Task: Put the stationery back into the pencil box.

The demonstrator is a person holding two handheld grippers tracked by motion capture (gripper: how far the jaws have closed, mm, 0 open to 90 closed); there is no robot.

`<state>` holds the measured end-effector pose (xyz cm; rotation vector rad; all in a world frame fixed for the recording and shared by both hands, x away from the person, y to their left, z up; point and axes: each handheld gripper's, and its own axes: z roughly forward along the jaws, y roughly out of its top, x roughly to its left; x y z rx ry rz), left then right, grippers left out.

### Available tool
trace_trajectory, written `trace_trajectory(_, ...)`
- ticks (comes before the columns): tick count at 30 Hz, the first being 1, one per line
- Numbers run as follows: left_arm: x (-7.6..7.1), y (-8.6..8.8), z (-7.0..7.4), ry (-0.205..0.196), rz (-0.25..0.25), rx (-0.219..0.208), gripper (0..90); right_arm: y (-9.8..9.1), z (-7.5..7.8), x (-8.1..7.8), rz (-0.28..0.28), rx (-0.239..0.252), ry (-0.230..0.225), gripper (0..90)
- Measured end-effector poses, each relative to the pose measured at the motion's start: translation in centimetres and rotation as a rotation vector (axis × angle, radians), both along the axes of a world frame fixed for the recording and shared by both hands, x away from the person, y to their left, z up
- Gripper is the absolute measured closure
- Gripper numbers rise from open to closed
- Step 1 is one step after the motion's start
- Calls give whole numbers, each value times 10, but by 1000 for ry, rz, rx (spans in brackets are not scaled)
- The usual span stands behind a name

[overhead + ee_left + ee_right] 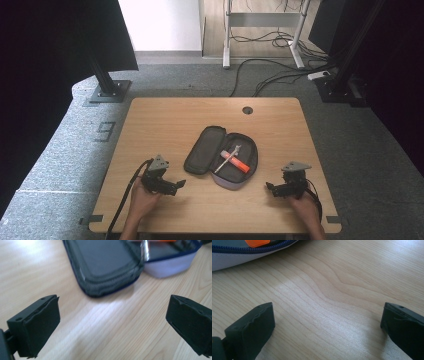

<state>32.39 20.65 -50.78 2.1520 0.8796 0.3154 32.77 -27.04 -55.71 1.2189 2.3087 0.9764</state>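
Right now both grippers rest low on the wooden table [165,112], near its front edge, w/ an open pencil case [221,156] lying between them toward the middle. Nothing stands btwn either gripper and the case — just bare wood.

Left gripper [176,186] sits at the case's left-front, jaws pointing toward it; in the left gripper view [112,322] the jaws stand wide apart, nothing between them, and the case's flipped-open lid half [105,263] lies just ahead. Right gripper [270,188] is at the case's right-front, a bit further off; in the right gripper view [327,325] its jaws are likewise spread wide and hold nothing, w/ the pale outer wall of the case [234,257] at the top left corner.

Case is unzipped & laid flat, dark inside, lid half to the left, tray half to the right. In the tray half: an orange marker [235,161] and a silvery pen-like item [228,159] — they cross each other. Lid half looks bare.

Beyond the table: grey carpet, black stand base [109,91] at far left, cables [270,75] on the floor at the back.
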Motion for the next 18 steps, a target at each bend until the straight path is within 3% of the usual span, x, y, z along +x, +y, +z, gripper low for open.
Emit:
trace_trajectory(9, -3, 5, -31, 44, 31, 53, 0, 0, 0, 0, 0, 0, 0, 0)
trace_trajectory(14, -2, 5, -40, 62, 43, 102, 0, 0, 0, 0, 0, 0, 0, 0)
trace_trajectory(15, -3, 4, -41, 47, 49, 118, 0, 0, 0, 0, 0, 0, 0, 0)
trace_trajectory(18, -4, 4, -41, 45, 46, 121, 0, 0, 0, 0, -1, 2, 0, 0)
